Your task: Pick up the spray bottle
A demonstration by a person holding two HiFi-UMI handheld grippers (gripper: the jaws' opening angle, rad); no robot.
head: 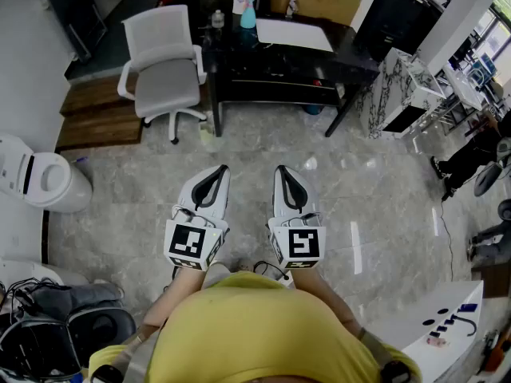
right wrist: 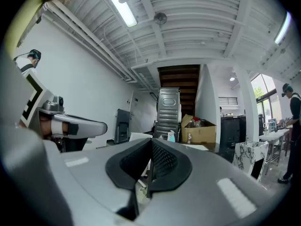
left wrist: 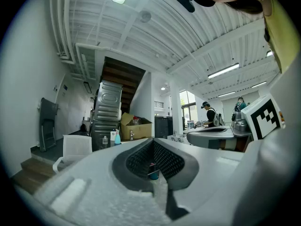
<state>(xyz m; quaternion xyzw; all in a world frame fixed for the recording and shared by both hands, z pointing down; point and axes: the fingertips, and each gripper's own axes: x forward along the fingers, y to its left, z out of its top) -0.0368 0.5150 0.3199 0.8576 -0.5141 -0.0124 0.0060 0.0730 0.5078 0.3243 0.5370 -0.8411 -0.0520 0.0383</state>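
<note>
The spray bottle (head: 248,14) is seen upright on the table (head: 335,58) at the top centre of the head view, well ahead of the left gripper (head: 219,169) and right gripper (head: 283,169), both held level with jaws together and empty, neither judged clearly nearer.

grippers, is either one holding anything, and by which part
Nothing is held. The left gripper and right gripper have jaws shut, empty; the blue spray bottle stands on the far black table.

head view: overhead, steeply down, far from black glossy desk (head: 239,58).
left gripper view: level, facing that desk.
right gripper view: alongside, same heading.
shared: desk, teal plastic spray bottle (head: 248,16), brown cardboard box (head: 315,0).
</note>
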